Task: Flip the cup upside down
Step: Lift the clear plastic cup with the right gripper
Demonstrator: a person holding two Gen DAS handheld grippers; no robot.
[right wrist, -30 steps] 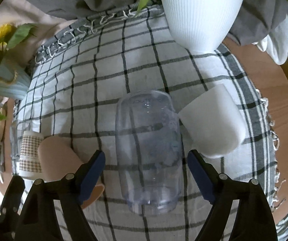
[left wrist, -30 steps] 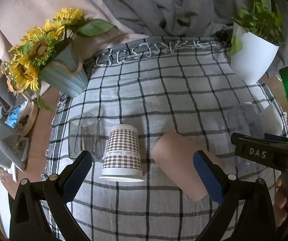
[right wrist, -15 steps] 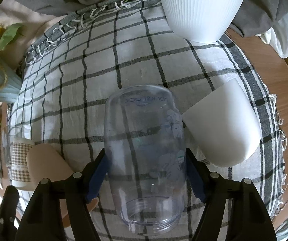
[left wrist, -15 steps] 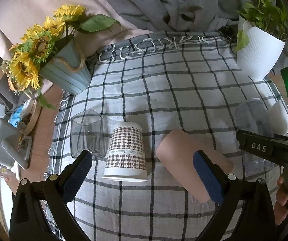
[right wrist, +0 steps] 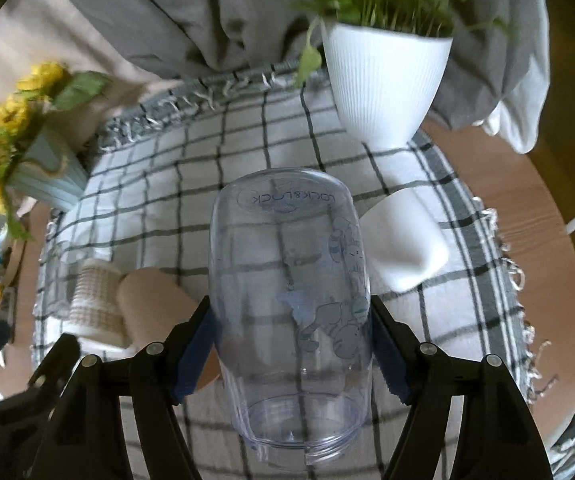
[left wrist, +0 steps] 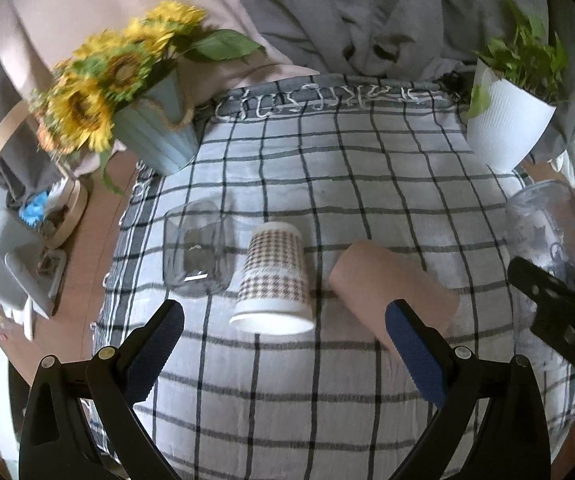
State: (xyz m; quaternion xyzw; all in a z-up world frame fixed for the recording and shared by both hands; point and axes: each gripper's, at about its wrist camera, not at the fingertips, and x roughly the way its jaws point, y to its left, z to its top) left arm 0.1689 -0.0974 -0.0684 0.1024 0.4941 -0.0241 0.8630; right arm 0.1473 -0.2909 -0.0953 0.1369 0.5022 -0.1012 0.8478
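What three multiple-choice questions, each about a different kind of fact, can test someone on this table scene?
1. Where does the houndstooth paper cup stand?
A. between the small clear glass and the pink cup
B. inside the white planter
C. on the bare wood

2. What colour are the flowers?
A. red
B. yellow
C. white

3. What is the state of the right tongs?
A. open, holding nothing
B. shut on the pink cup
C. shut on the clear plastic cup

Answers: 1 A, they form a row on the checked cloth; 2 B, they are sunflowers; 3 C, both pads press its sides.
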